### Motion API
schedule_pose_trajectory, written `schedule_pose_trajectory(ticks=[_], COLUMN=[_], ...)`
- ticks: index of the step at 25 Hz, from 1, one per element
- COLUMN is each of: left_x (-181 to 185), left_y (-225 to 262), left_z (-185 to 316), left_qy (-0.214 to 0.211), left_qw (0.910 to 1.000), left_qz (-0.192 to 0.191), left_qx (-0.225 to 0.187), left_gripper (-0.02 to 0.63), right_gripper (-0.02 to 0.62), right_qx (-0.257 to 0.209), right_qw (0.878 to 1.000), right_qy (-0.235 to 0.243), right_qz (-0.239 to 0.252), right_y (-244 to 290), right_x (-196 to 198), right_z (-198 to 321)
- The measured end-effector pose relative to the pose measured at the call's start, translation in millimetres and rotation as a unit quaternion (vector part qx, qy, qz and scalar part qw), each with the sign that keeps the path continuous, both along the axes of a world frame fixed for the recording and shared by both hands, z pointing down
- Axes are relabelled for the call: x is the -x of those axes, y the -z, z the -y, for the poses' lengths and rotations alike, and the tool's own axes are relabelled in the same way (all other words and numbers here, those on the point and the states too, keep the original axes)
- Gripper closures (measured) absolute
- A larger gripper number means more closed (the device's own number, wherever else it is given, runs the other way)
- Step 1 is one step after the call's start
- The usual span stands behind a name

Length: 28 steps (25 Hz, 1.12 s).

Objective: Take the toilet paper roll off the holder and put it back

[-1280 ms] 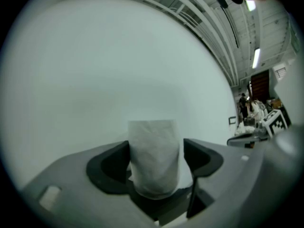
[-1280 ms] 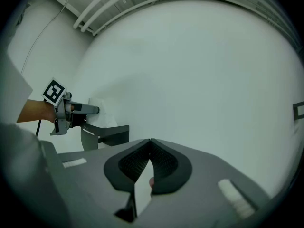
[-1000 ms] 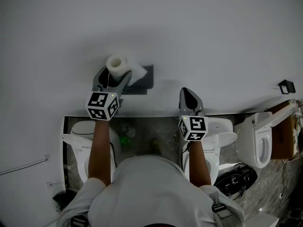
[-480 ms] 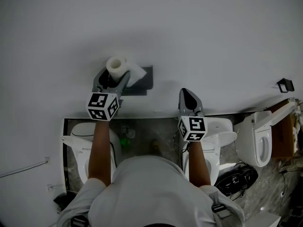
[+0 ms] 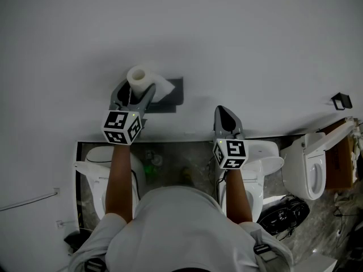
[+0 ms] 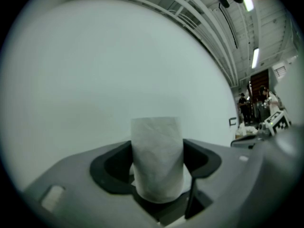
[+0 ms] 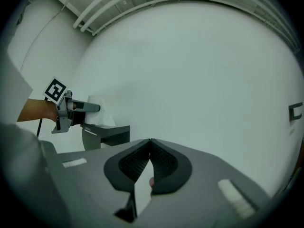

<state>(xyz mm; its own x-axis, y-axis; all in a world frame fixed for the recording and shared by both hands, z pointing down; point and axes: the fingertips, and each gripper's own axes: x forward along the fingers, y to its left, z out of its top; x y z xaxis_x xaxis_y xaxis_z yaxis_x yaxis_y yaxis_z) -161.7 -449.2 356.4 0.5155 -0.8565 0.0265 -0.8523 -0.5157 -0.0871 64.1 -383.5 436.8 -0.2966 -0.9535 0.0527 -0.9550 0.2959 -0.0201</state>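
Note:
The white toilet paper roll [image 5: 139,75] stands on end at the dark grey wall holder [image 5: 173,95], a loose sheet hanging beside it. My left gripper [image 5: 135,92] reaches up to it. In the left gripper view the roll [image 6: 156,158] fills the gap between the two black pads [image 6: 111,172], which press on both its sides. My right gripper [image 5: 227,118] hovers apart to the right near the wall, shut with nothing in it; its tips meet [image 7: 150,144]. From the right gripper view I see the left gripper [image 7: 83,108], the roll [image 7: 100,113] and the holder [image 7: 107,134].
A plain white wall fills the upper part of every view. Below stand three white toilets [image 5: 105,169] [image 5: 264,163] [image 5: 312,169] on a grey stone floor. A small black fitting [image 5: 342,102] is fixed to the wall at far right. People stand far off [image 6: 244,106].
The left gripper has edged very slightly left at the roll. The right gripper has not moved.

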Motion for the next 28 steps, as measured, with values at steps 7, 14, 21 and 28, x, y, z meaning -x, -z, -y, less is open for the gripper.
schedule_pose_trajectory(ticks=[7,14,21,28], left_x=[1.1,-0.6,4.9,12.1], left_y=[22.5,47.2,74.6,90.6], left_z=[-8.8,-14.4,-21.5,-29.3], left_qy=[-0.005,-0.006,-0.008,-0.002], left_qw=[0.9999,0.9995,0.9987,0.9977], left_qz=[-0.001,0.003,0.002,0.004], left_qx=[-0.012,-0.032,-0.049,-0.067], left_gripper=[0.291,0.292,0.293,0.293], right_gripper=[0.595,0.595,0.595,0.595], right_qx=[-0.002,-0.007,-0.012,-0.016], right_qw=[1.000,1.000,1.000,1.000], right_qy=[0.003,0.009,0.011,0.017], right_qz=[0.002,0.000,0.000,-0.003], right_y=[3.2,5.7,11.4,14.4], right_x=[2.4,2.8,5.9,10.8], right_z=[-5.7,-9.1,-11.5,-13.4])
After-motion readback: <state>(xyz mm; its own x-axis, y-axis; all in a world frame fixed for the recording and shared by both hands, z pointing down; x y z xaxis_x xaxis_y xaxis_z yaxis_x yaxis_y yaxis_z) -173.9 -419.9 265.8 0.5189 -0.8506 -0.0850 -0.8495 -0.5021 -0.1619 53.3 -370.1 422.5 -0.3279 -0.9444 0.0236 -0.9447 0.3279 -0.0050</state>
